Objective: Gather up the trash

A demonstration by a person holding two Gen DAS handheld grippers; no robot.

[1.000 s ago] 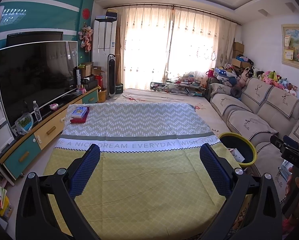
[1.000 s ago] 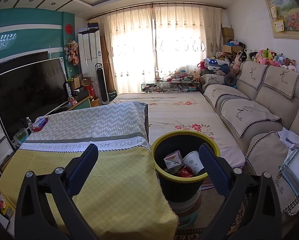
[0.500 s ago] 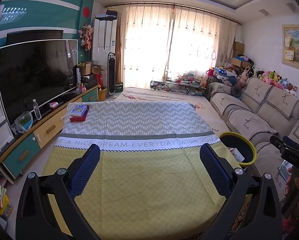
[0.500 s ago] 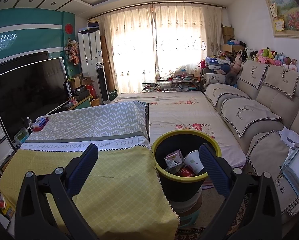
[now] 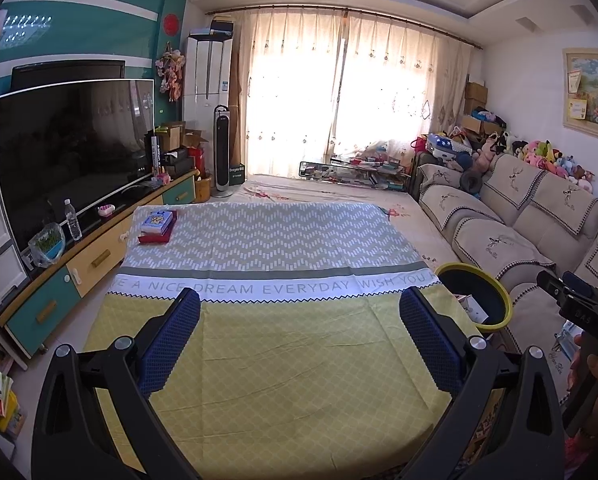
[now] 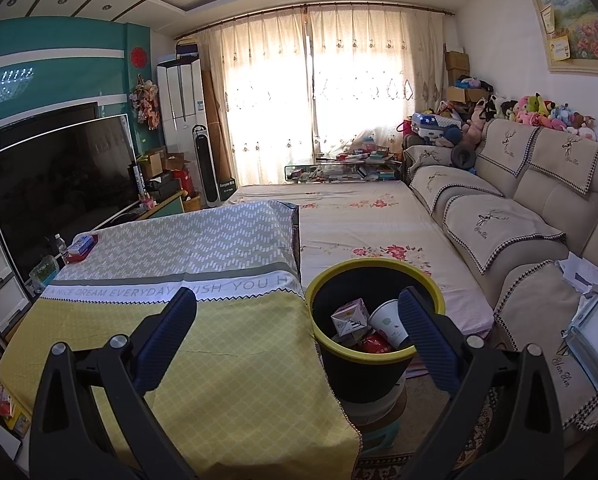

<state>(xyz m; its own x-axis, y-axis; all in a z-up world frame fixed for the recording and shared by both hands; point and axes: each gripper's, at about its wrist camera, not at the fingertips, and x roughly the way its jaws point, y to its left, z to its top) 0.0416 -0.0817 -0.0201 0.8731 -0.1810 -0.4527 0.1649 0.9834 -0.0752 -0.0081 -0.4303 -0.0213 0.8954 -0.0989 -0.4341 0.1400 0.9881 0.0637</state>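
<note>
Both tongs, left [image 5: 299, 336] and right [image 6: 299, 336], gape wide, holding nothing above the cloth-covered tabletop [image 5: 299, 360]. Trash sits in the bin [image 6: 319, 292] beside it: a carton [image 6: 349, 316] and paper cup [image 6: 389, 322]. Both look light and crushable, best pinched gently across the sides.

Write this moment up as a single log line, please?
task: collect trash | left claw: open, empty | right claw: open, empty | bin: holds carton, paper cup | table: only books at far corner
</note>
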